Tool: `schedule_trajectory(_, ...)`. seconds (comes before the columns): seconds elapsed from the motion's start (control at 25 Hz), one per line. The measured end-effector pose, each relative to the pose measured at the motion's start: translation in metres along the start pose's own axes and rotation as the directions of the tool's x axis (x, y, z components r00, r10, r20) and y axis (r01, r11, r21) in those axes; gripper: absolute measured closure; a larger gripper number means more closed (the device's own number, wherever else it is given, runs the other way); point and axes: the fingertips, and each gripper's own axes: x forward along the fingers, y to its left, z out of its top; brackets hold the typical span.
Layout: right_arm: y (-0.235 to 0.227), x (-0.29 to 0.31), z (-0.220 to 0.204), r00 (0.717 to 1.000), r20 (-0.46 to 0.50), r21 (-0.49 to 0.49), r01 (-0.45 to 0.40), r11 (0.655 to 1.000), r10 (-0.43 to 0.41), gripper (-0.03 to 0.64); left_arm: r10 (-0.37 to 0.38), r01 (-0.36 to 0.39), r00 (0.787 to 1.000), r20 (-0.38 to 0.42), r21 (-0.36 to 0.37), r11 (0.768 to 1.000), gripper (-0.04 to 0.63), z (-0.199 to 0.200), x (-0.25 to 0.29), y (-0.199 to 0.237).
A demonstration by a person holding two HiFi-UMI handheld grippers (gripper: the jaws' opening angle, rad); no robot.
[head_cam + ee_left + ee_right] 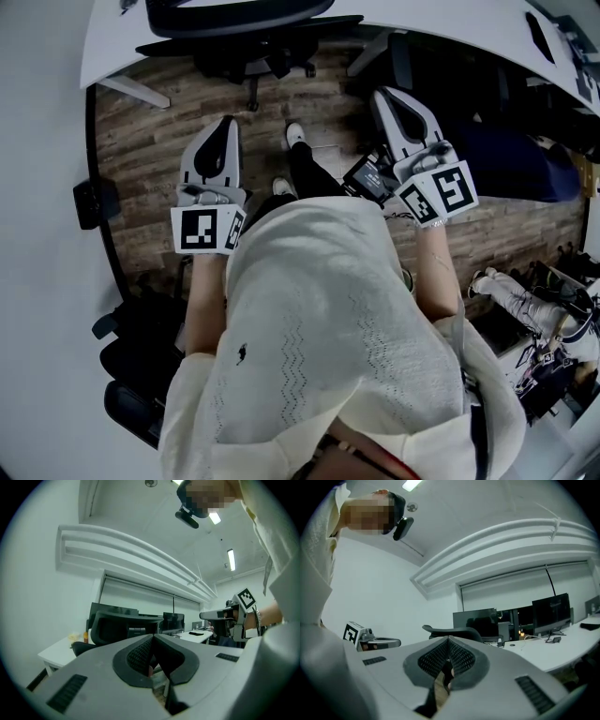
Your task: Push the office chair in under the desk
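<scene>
The black office chair (246, 21) stands at the curved white desk (105, 45), its backrest at the desk's edge and its wheeled base (253, 64) on the wooden floor. My left gripper (223, 127) and right gripper (386, 96) are held level in front of my body, both apart from the chair. In the left gripper view the left gripper (152, 637) is shut on nothing, with the chair's backrest (112, 625) beyond it and the right gripper (225, 616) off to the side. The right gripper (448, 639) is also shut and empty, with the chair (452, 632) behind its tips.
Monitors (476, 618) stand on the desk (562, 648). A black bag (141, 361) lies at the lower left, a black box (94, 202) sits on the left wall, a dark blue seat (511, 159) is at the right, and shoes and clutter (534, 309) are at the lower right.
</scene>
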Motion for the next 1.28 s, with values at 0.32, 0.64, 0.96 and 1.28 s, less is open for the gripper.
schedule_trajectory(0.32,0.012,0.004,0.022,0.999,0.045,-0.012,-0.028,1.000,0.029,0.617,0.017,-0.019,0.996,0.085,0.017,1.000,0.581,0.044,0.002,0.007)
schedule_trajectory(0.64,0.018,0.011,0.023,0.998,0.044,-0.015,-0.045,0.999,0.045,0.617,0.035,-0.038,0.996,0.086,0.033,0.999,0.581,0.046,-0.004,0.014)
schedule_trajectory(0.96,0.019,0.014,0.025,0.998,0.039,-0.026,-0.051,0.998,0.052,0.617,0.066,-0.067,0.994,0.082,0.005,0.998,0.581,0.038,-0.010,0.021)
schedule_trajectory(1.28,0.011,0.009,0.022,0.999,0.028,-0.029,-0.024,0.999,0.025,0.617,0.063,-0.062,0.996,0.070,-0.016,0.998,0.581,0.027,-0.004,0.022)
